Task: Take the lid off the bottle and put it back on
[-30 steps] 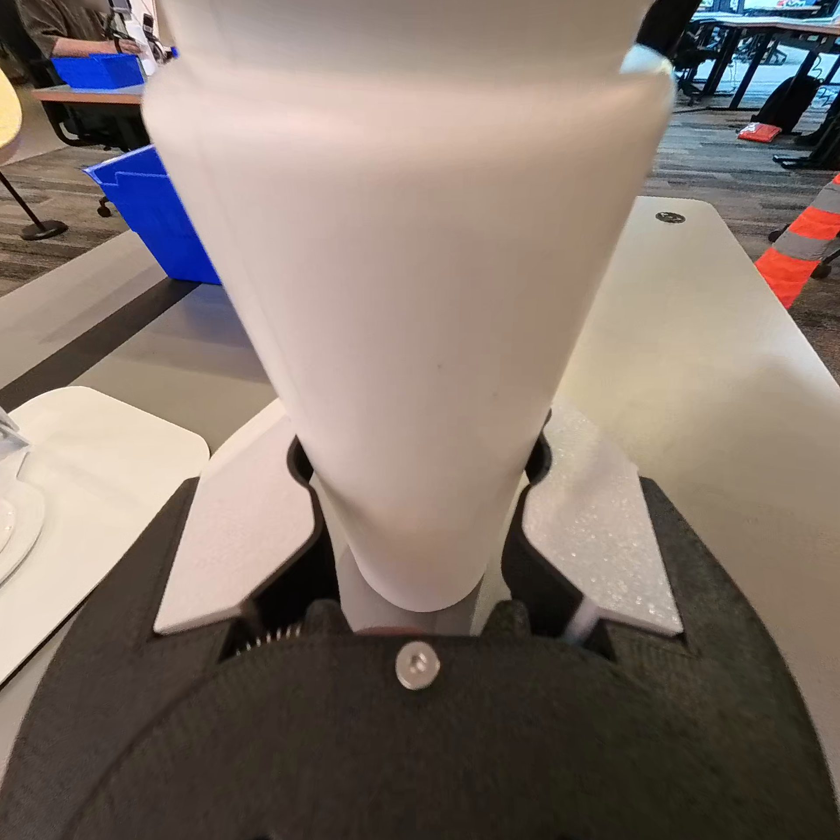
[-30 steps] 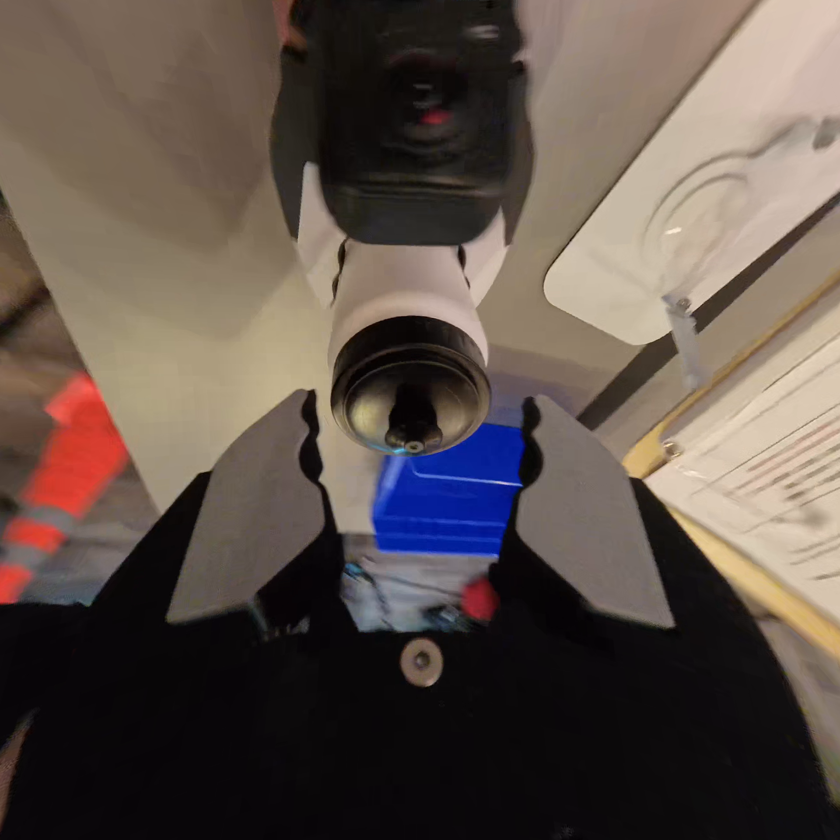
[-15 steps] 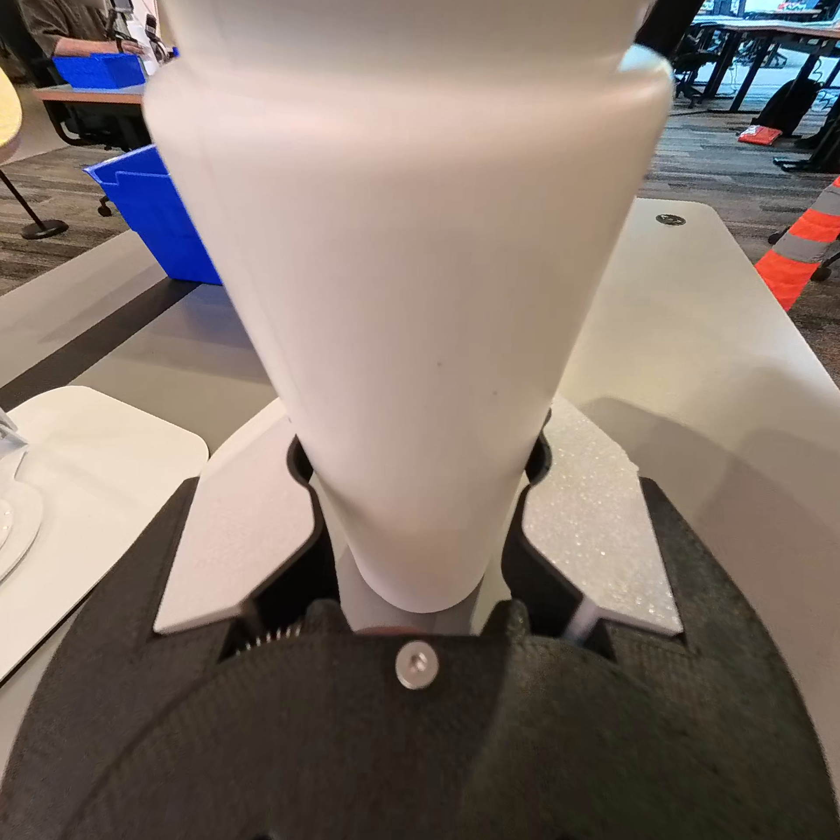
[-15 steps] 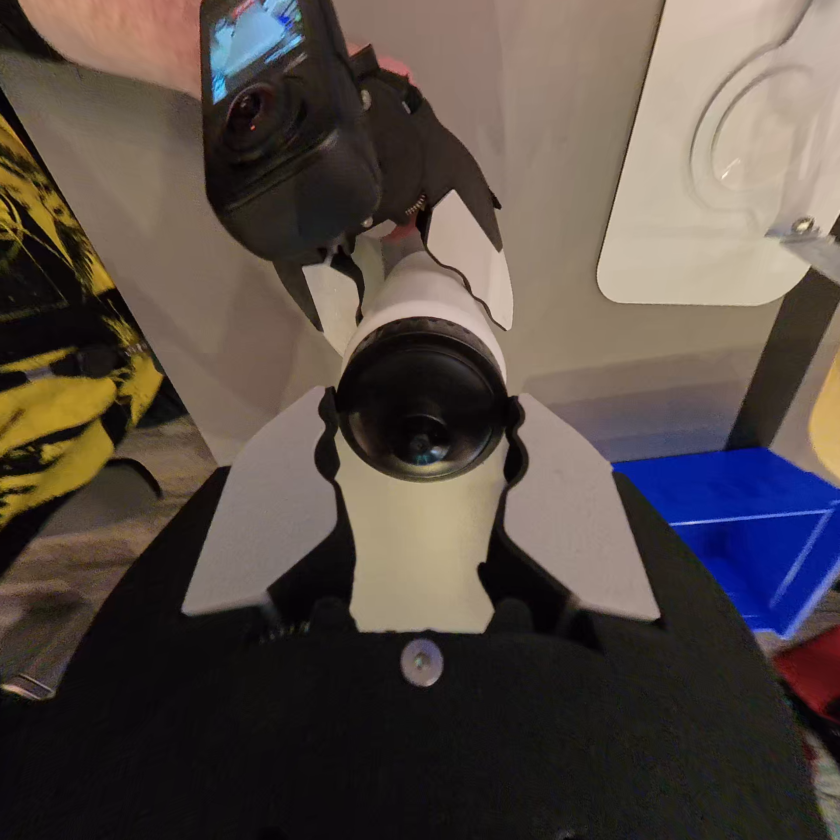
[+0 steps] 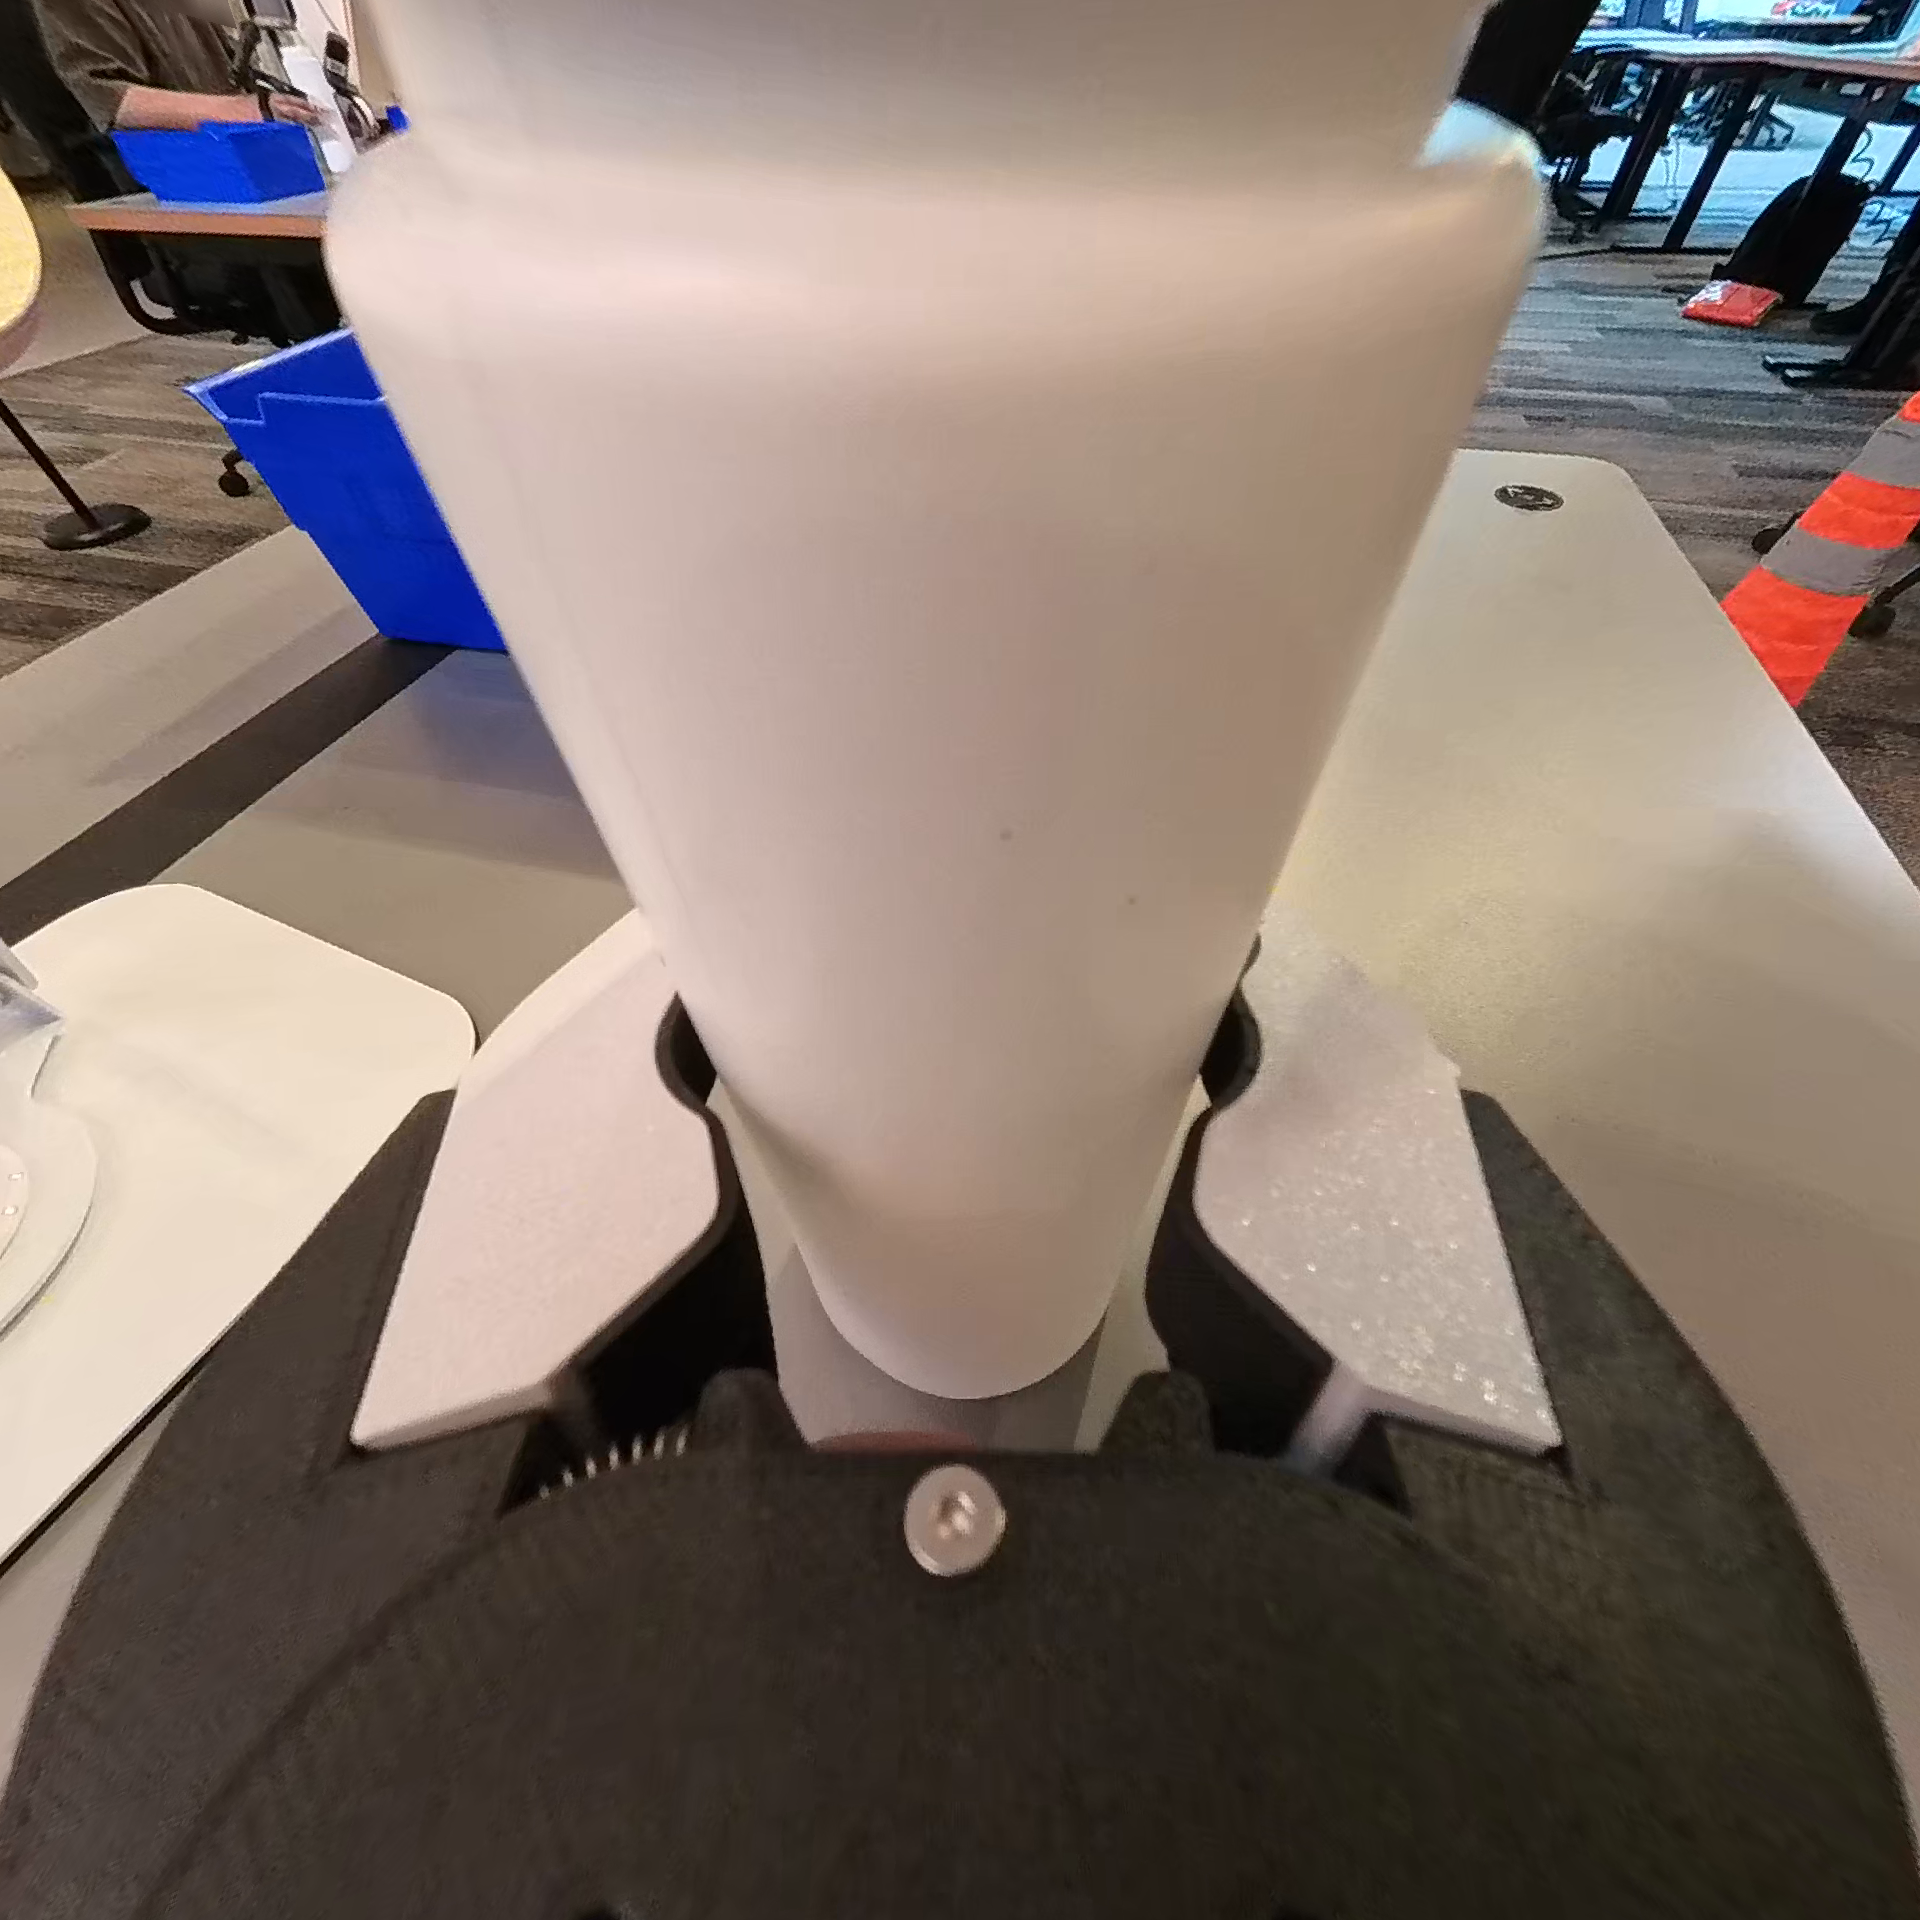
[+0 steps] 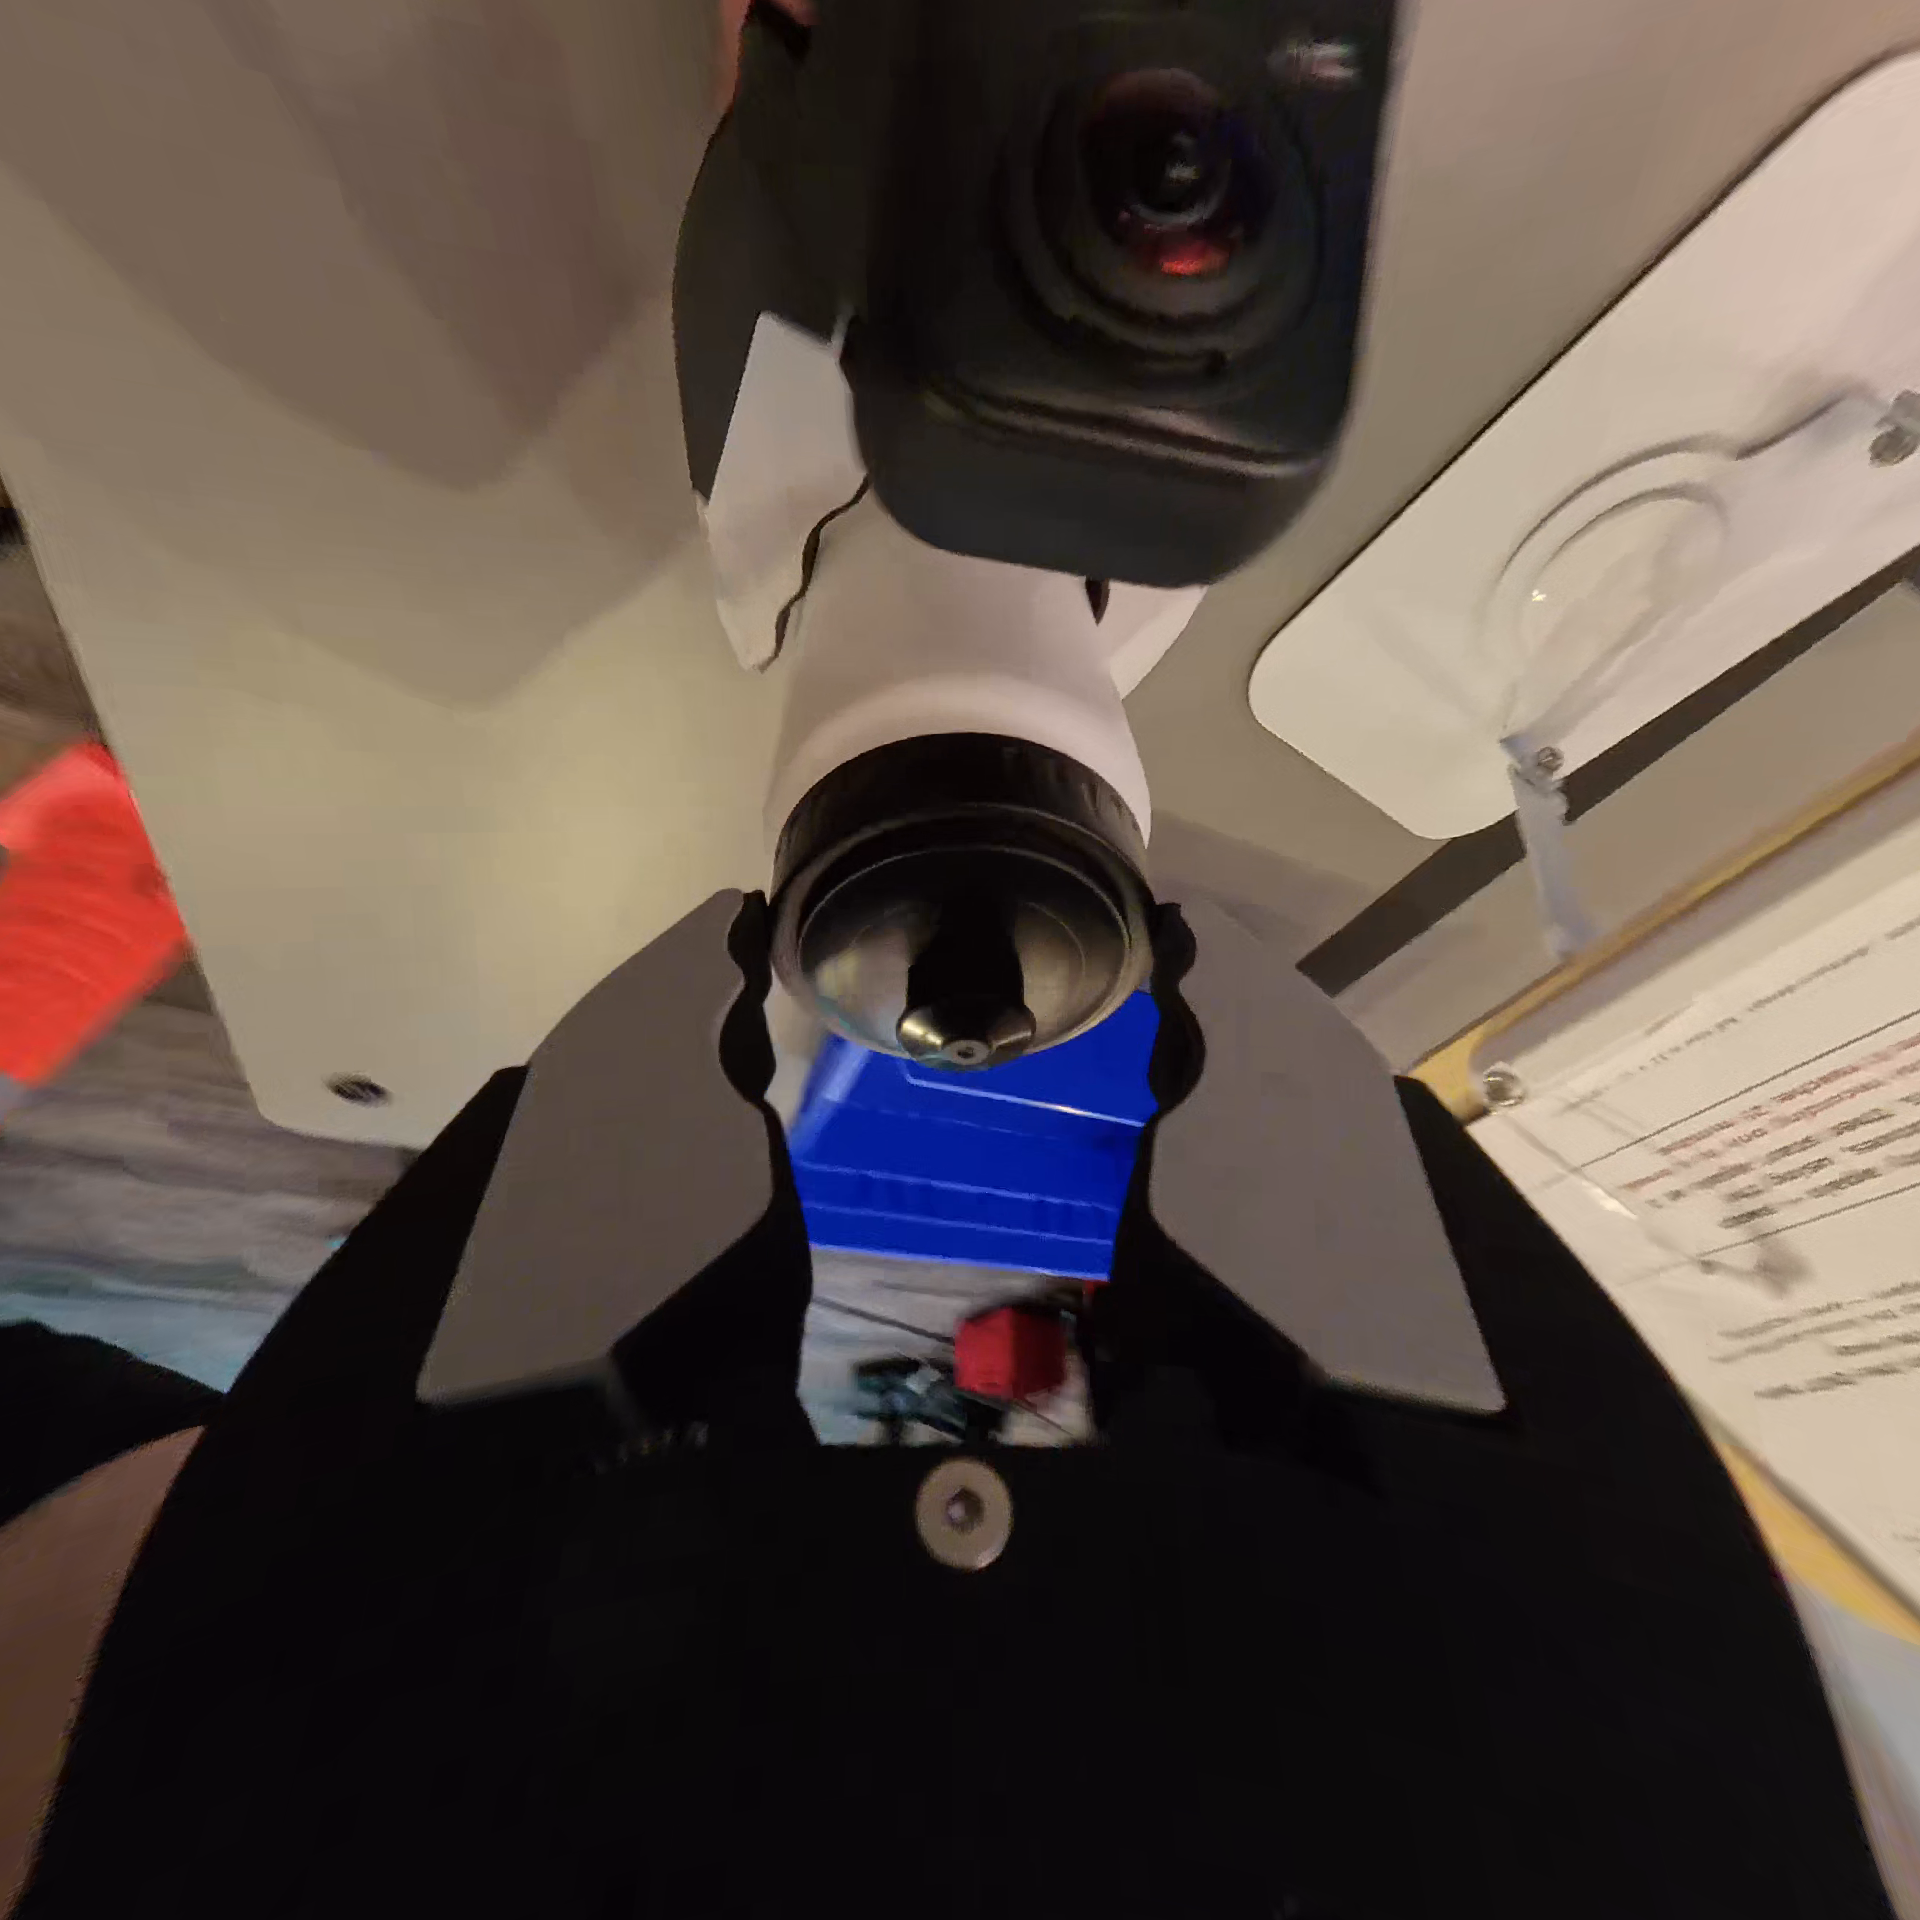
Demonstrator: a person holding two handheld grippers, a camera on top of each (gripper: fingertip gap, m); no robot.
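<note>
A white bottle fills the left wrist view. My left gripper is shut on its lower body and holds it above the table. In the right wrist view the bottle points at me, its black lid with a small nozzle on the neck. My right gripper is shut on the lid, its fingertips pressed to both sides of the rim. The left gripper with its camera shows behind the bottle.
A blue bin stands on the table behind the bottle. A white tray lies at the left, also in the right wrist view. An orange cone stands off the table's right. A printed sheet lies nearby.
My right gripper was open and short of the lid one second ago, then closed on it. Since then it has rolled around the bottle's axis with the lid. The left gripper has held still.
</note>
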